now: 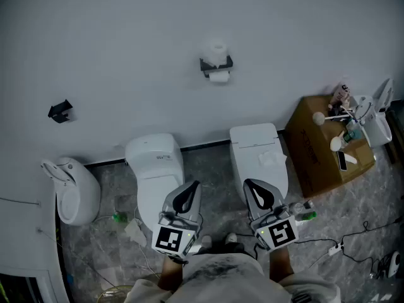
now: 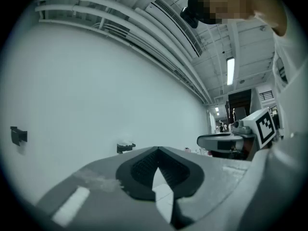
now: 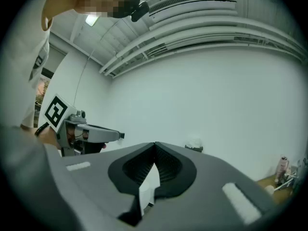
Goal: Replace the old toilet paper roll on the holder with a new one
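- The black toilet paper holder (image 1: 216, 64) is fixed high on the white wall (image 1: 126, 43), above the gap between two toilets
- An old toilet paper roll (image 1: 219, 77) hangs on the holder, with a short tail of paper below it, and a second white roll (image 1: 218, 49) sits on top of the holder
- The left gripper (image 1: 192, 186) is held level, low and close to the person; in the head view it lies over the bowl of the left toilet (image 1: 154, 156)
- Its fingers are pressed together with nothing between them
- The right gripper (image 1: 250, 184) is beside it, over the front of the right toilet (image 1: 255, 145), fingers also together and empty
- Both grippers point toward the wall and are well apart from the holder
- A small black bracket (image 1: 60, 111) is on the wall near its left edge
- Below the bracket, a white ceramic fixture (image 1: 72, 191) stands at the left edge of the floor (image 1: 214, 169)
- A cardboard box (image 1: 315, 150) stands on the floor against the wall's right end, with bottles and small items on top
- Cables (image 1: 341, 242) trail across the floor near its right edge
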Tool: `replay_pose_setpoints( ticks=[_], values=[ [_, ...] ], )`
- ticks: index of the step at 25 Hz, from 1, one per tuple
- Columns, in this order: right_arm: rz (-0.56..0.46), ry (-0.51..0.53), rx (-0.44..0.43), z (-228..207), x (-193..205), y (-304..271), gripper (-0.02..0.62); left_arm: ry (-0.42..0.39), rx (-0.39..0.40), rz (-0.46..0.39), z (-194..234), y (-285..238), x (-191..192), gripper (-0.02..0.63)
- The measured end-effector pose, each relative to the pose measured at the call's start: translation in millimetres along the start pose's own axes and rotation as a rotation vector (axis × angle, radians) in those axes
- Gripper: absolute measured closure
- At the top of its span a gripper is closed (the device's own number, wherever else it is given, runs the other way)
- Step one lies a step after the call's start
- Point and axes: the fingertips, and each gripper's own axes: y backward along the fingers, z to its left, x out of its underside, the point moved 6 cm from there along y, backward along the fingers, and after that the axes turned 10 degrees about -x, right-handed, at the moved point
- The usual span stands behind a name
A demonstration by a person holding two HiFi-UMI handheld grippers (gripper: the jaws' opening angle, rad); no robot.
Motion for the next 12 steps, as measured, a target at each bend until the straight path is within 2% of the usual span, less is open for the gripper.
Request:
replay_pose_setpoints(
  ticks=[6, 12],
  values=[
    [-0.006, -0.021, 0.029, 10, 7, -2, 0.594, -0.003, -0.004, 0.005, 1, 8, 3, 0.603],
    [-0.016, -0.009, 0.022, -9, 13, 3, 0.594, -0.016, -0.022, 0.005, -14, -9, 8, 0.603]
  ],
)
